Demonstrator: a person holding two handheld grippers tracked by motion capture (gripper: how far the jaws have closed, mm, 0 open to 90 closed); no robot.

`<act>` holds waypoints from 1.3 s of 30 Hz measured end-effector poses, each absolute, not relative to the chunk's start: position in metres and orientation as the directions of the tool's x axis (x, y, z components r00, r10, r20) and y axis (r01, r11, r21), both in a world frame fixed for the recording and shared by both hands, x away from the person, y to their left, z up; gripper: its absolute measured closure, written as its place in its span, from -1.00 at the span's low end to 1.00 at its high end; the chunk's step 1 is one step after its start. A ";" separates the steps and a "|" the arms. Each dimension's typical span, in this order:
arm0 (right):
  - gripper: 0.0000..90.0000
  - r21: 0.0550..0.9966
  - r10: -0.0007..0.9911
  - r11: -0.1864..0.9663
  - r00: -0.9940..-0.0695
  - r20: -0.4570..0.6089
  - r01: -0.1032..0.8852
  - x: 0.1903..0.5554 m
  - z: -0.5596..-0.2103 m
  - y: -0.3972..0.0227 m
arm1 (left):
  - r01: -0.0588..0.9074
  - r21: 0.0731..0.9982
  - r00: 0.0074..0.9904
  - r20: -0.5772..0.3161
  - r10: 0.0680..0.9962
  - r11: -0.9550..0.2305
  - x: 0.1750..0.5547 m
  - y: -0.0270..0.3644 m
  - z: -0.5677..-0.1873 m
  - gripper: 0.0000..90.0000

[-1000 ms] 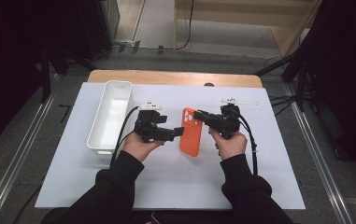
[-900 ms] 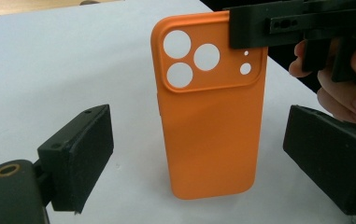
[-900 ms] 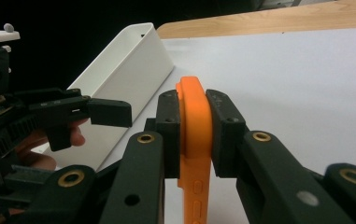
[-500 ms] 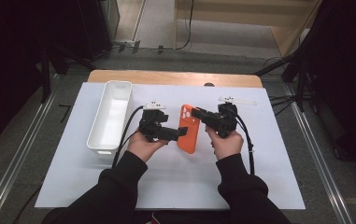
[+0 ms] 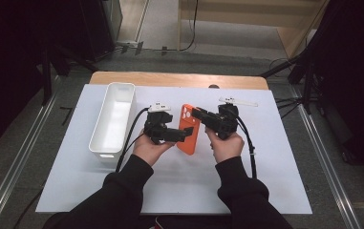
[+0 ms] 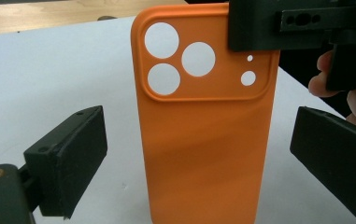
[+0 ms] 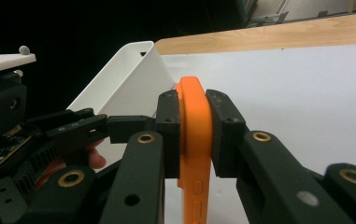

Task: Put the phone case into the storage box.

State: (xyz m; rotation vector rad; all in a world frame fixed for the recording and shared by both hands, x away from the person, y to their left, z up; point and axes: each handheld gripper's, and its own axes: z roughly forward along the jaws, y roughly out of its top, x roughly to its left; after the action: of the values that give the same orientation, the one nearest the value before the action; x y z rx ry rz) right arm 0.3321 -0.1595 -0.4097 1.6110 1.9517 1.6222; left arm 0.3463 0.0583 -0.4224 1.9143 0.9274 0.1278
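Observation:
An orange phone case point(image 5: 189, 136) with round camera holes is held up over the white table cover between my two hands. My right gripper point(image 7: 195, 128) is shut on the case's point(image 7: 193, 196) upper edge, a pad pressed on each face. It appears in the left gripper view as a black block point(image 6: 278, 25) at the case's point(image 6: 203, 116) top right corner. My left gripper point(image 6: 203, 158) is open and its jaws have just been opening. Its pads point(image 6: 80, 154) stand on either side of the case without touching it. From above, the left gripper point(image 5: 182, 135) points right and the right gripper point(image 5: 196, 113) points left.
A long white bin point(image 5: 115, 119) stands at the left of the table, close behind the left hand, and also appears in the right gripper view point(image 7: 133, 79). The white cover point(image 5: 265, 162) ends at a wooden table edge point(image 5: 179, 78) at the back. Cables trail from both grippers.
The left gripper's jaws have spread apart from the case. The case has shifted slightly away from me. Both hands stay about where they were.

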 end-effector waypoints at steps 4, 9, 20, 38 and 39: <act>0.67 0.771 0.772 -0.157 -0.411 0.486 0.617 0.332 -0.410 -0.157 | 0.542 0.802 0.708 -0.274 0.651 -0.252 0.347 0.055 -0.423 -0.99; 0.67 0.769 0.768 -0.170 -0.406 0.495 0.616 0.331 -0.411 -0.153 | 0.540 0.802 0.702 -0.263 0.662 -0.254 0.346 0.051 -0.425 -1.00; 0.67 0.768 0.760 -0.172 -0.413 0.502 0.617 0.329 -0.410 -0.151 | 0.530 0.806 0.708 -0.248 0.661 -0.264 0.348 0.048 -0.427 -1.00; 0.67 0.766 0.746 -0.168 -0.428 0.510 0.621 0.326 -0.410 -0.147 | 0.548 0.798 0.709 -0.281 0.647 -0.253 0.355 0.049 -0.430 -1.00; 0.67 0.766 0.746 -0.167 -0.429 0.510 0.620 0.326 -0.410 -0.147 | 0.547 0.798 0.710 -0.282 0.645 -0.253 0.355 0.049 -0.430 -1.00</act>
State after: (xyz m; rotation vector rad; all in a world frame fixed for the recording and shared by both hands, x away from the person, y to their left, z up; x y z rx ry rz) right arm 0.3257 -0.1467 -0.4103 1.6111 1.9493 1.6640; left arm 0.3551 0.0488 -0.4301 1.9265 0.9206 0.1248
